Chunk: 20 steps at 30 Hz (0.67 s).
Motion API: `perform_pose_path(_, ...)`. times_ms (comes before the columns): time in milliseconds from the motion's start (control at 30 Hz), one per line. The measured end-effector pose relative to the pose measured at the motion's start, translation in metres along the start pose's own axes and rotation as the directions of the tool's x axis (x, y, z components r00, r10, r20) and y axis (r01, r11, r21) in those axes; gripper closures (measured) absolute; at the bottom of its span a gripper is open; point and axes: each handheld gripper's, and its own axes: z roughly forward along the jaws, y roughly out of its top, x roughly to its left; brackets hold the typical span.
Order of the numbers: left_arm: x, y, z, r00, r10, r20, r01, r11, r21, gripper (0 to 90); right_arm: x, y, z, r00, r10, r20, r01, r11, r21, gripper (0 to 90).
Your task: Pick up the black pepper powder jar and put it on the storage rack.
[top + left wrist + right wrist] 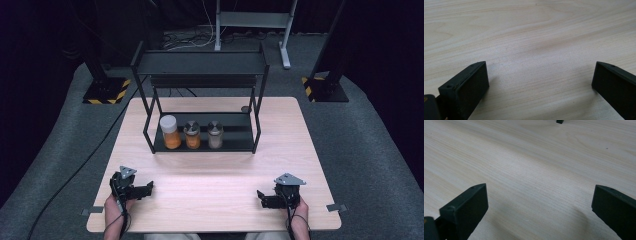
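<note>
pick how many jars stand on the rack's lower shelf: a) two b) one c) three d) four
c: the high view shows three jars side by side on the lower shelf of the rack: a white-lidded jar, a middle jar and a right jar.

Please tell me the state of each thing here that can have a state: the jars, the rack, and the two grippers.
White-lid jar: upright, closed, orange contents, on the rack's lower shelf.
Middle jar: upright, capped, orange contents.
Right jar: upright, capped, pale contents.
Rack: standing, top shelf bare.
Left gripper: open, holding nothing.
Right gripper: open, holding nothing.
</note>
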Motion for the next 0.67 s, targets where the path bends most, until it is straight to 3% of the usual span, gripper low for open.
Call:
perform_pose_path(400,-0.0003,0.0001,-0.0001,1.0,0.002,-0.002,-0.002,1.0,0.0,0.4,0.0014,0.0004,0.001,0.9997,-0.004,0.024,0.003,1.0,0.01,0.5)
perform_pose_path(600,-0.0005,-0.0002,-0.0003,1.0,-0.007,-0.001,0.007,1.0,0.0,0.3,0.0015,0.0,-0.0005,0.9998,-0.007,0.016,0.008,1.0,-0.001,1.6)
perform_pose_path(667,0.0007,-0.0006,-0.0012,1.0,-0.003,0.008,0.003,1.0,0.001,0.5,0.0004,-0.0013,-0.0029,0.9999,-0.007,-0.011,0.007,1.0,-0.016,3.5)
